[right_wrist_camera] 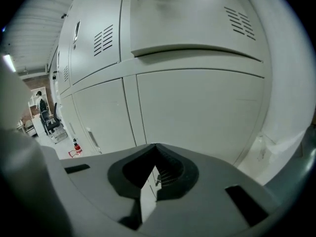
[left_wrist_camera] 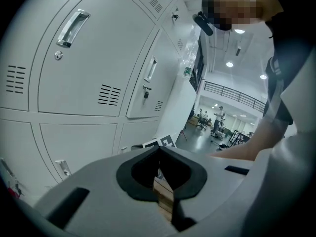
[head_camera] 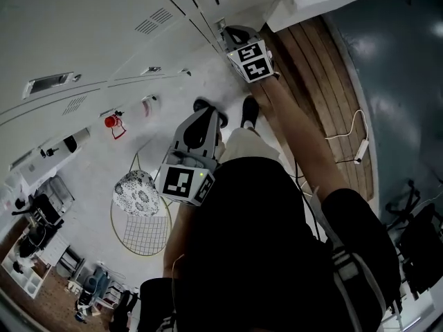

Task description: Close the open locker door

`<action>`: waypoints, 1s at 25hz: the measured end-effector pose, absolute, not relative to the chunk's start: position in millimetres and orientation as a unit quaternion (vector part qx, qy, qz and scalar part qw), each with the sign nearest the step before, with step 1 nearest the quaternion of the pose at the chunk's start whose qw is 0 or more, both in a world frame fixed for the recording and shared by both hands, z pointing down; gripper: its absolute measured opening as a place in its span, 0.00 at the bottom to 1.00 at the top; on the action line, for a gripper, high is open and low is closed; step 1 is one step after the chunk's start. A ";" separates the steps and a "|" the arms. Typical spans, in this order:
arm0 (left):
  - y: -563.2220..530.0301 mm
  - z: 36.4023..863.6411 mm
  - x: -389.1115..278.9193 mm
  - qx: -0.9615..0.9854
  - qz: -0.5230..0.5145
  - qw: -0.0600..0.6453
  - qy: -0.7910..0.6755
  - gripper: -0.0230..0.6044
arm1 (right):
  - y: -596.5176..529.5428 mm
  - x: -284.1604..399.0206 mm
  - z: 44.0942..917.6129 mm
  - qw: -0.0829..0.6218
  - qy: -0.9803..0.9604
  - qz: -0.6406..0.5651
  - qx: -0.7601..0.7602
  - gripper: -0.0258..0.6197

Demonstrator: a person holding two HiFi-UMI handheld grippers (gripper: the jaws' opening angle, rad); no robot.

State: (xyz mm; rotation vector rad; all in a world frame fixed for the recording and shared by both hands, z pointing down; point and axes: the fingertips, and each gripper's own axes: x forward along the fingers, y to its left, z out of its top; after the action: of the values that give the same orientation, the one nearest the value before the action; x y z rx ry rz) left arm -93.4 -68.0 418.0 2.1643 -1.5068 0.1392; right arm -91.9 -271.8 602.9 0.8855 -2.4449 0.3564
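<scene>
A bank of grey lockers (head_camera: 90, 26) fills the upper left of the head view. One door (left_wrist_camera: 147, 80) with a handle and a key stands slightly proud of its neighbours in the left gripper view. Close in front of my right gripper (right_wrist_camera: 155, 147), the lower edge of an upper door (right_wrist_camera: 197, 19) juts out from the door below (right_wrist_camera: 197, 112). My right gripper (head_camera: 232, 40) is stretched out to the locker fronts, jaws together and empty. My left gripper (head_camera: 201, 120) hangs back near my body; its jaws (left_wrist_camera: 159, 151) are also shut on nothing.
A red fire extinguisher (head_camera: 112, 123) stands at the foot of the lockers. A round wire table (head_camera: 142, 220) with a patterned cushion (head_camera: 136, 193) is on the floor to my left. Wooden flooring (head_camera: 325, 81) and a white cable (head_camera: 356, 140) lie on the right.
</scene>
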 end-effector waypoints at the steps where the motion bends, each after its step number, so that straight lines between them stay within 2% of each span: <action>1: -67.2 417.3 -87.9 0.795 0.049 0.248 -0.552 0.07 | -269.7 -86.2 600.5 0.255 -0.901 0.131 0.326 0.04; 13: -57.7 407.6 -42.5 0.797 0.046 0.240 -0.552 0.07 | -244.8 -24.5 576.1 0.235 -0.904 0.122 0.336 0.04; 25: -43.3 399.1 -47.7 0.807 0.028 0.228 -0.544 0.07 | -208.2 -0.5 549.5 0.227 -0.902 0.106 0.353 0.04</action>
State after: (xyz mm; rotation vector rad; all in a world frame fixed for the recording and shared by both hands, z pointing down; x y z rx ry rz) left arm -47.7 -43.3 399.1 2.2212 -1.4986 0.0776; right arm -0.5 -208.2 549.5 0.9713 -2.4837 0.2934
